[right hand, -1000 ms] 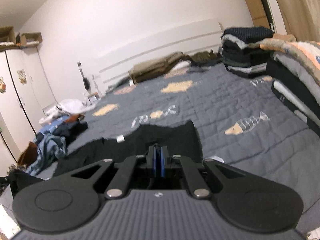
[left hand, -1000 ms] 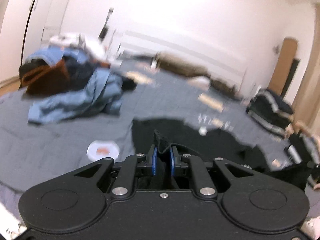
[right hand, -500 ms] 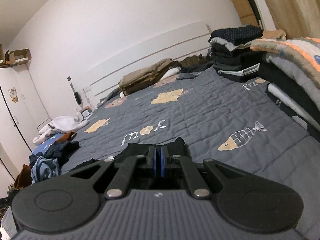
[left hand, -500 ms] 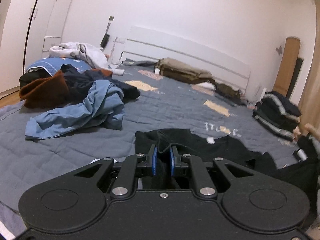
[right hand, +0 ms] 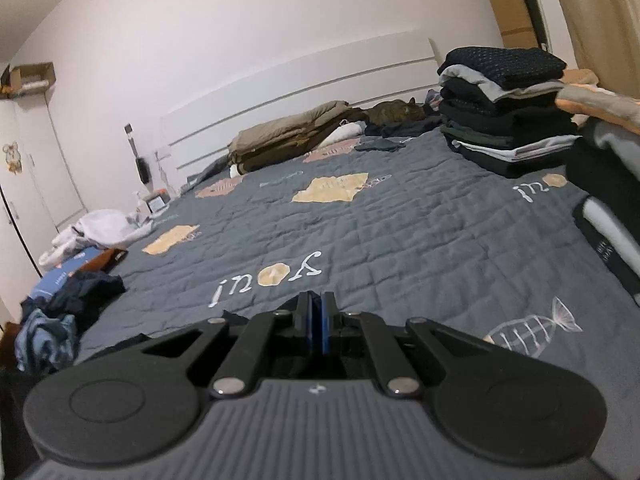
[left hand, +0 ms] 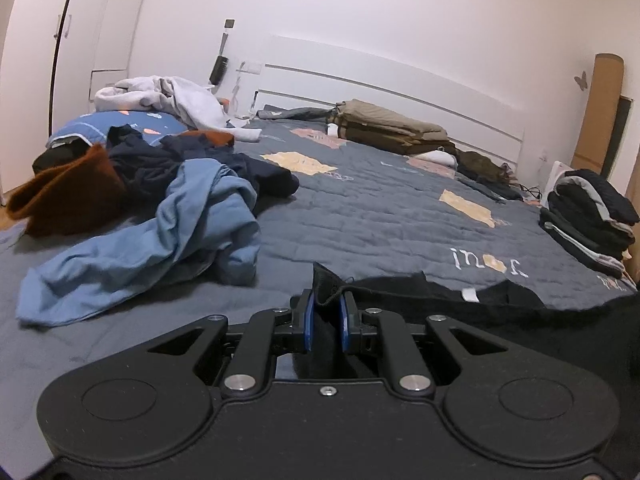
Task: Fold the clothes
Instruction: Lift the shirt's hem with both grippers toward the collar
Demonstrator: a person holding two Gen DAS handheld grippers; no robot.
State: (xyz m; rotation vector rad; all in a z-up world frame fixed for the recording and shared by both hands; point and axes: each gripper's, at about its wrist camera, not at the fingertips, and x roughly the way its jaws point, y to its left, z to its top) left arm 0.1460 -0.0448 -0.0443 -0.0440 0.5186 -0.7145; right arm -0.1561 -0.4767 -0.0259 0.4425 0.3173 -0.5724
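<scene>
While the left tongs (left hand: 325, 312) pinch a bunched corner of the black shirt (left hand: 420, 292) between their blue pads (left hand: 307, 322), the rest of the shirt stretches off to the right, low over the near edge of the bed (left hand: 380, 216). A small white tag (left hand: 469, 295) shows on the shirt's top edge. The shirt looks lifted and pulled tight, but how much of it touches the bed is hard to tell.

The right tongs (right hand: 316, 322) are squeezed almost fully together, with only a thin gap between the blue pads (right hand: 326, 330). Dark cloth sits under and behind them, but I cannot tell if they hold it.

The bed has a grey quilt with tan patches and white letters (right hand: 266, 276). Near the left edge lies a messy heap: a light blue garment (left hand: 160, 232), a rust-brown one (left hand: 68, 196), dark blue ones and a white one (left hand: 168, 98) farther back. By the headboard (left hand: 380, 80) lies a folded olive-brown pile (left hand: 384, 128). At the right edge stands a neat stack of folded dark clothes (right hand: 504, 108). A striped cat (right hand: 396, 112) lies curled by the headboard, between the olive pile and the dark stack. White wardrobe doors (left hand: 48, 40) with stickers stand past the left side.
</scene>
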